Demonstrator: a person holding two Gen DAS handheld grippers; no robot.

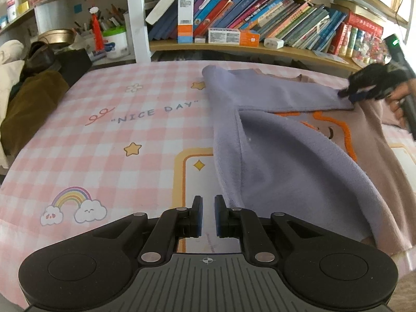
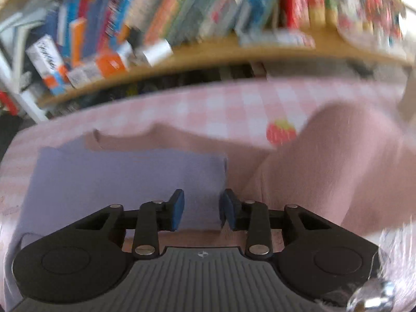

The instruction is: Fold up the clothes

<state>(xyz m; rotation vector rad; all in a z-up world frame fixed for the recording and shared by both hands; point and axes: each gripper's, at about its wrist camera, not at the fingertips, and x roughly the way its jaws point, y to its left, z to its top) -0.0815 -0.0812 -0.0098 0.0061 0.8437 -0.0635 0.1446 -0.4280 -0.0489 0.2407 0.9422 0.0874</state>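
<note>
Garment (image 1: 286,171) lengthwise toward bookshelf (image 1: 234,48) (lilac lining upturned), left claw (image 1: 208,215) empty

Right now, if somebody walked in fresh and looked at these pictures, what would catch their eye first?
Probably the pink sweatshirt with its lilac lining flipped over, lying on the right side of the pink checked tablecloth printed with "NICE DAY", stars and a rainbow. Next, the crowded bookshelf of leaning books behind the table. The left gripper hangs empty by the garment's near edge, while the right gripper stands open over the lilac fold in a motion-blurred view.
</note>
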